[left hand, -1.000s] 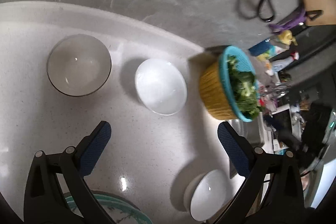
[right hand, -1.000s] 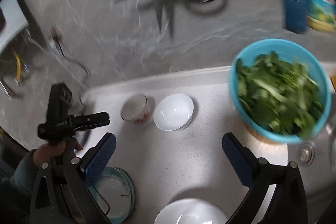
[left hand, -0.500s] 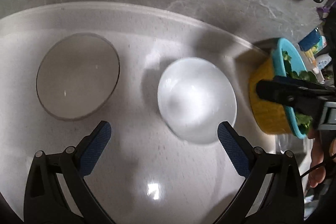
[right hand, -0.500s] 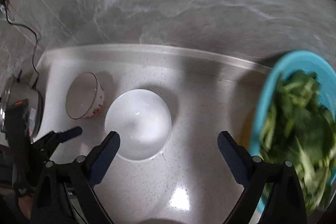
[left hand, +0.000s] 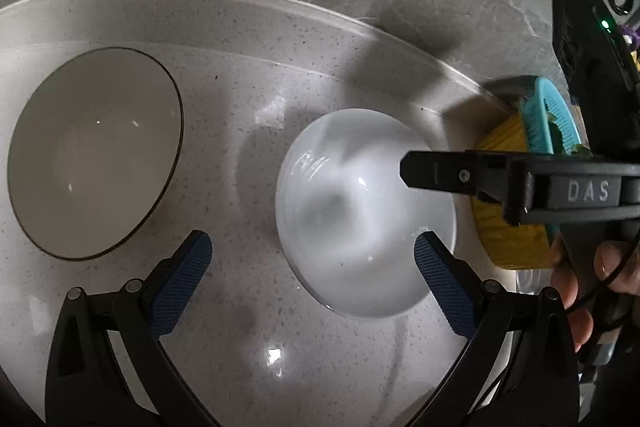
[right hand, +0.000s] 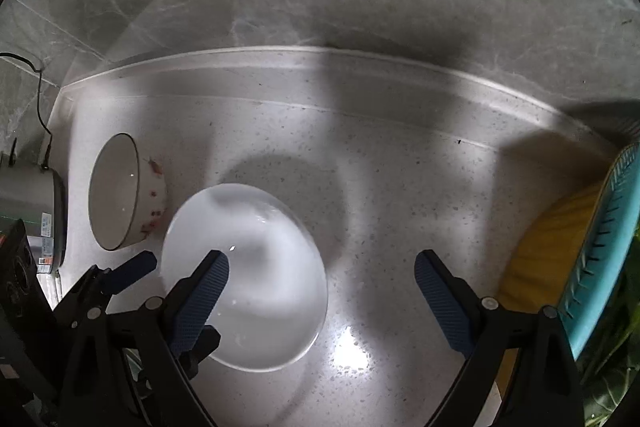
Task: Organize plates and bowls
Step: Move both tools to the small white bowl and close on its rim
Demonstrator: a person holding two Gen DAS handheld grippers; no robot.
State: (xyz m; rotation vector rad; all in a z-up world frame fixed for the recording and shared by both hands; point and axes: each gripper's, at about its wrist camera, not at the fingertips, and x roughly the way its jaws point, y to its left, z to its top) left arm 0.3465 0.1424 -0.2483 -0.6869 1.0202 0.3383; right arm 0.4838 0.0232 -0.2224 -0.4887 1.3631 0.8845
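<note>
Both grippers spread — fingers (right hand: 200,291) seemingly over white bowl (right hand: 256,267).

Pale speckled stone surface (left hand: 248,99), raised lip at the back against grey marbled wall. Resting directly on it: white bowl (left hand: 360,215) under the left claw's (left hand: 312,259) right fingertip; brown-rimmed bowl (left hand: 92,151) upright, beyond and left of that claw, apart from the white one; yellow basin (right hand: 548,251) with teal colander (right hand: 604,251) nested inside, right of the right claw (right hand: 322,267).
</note>
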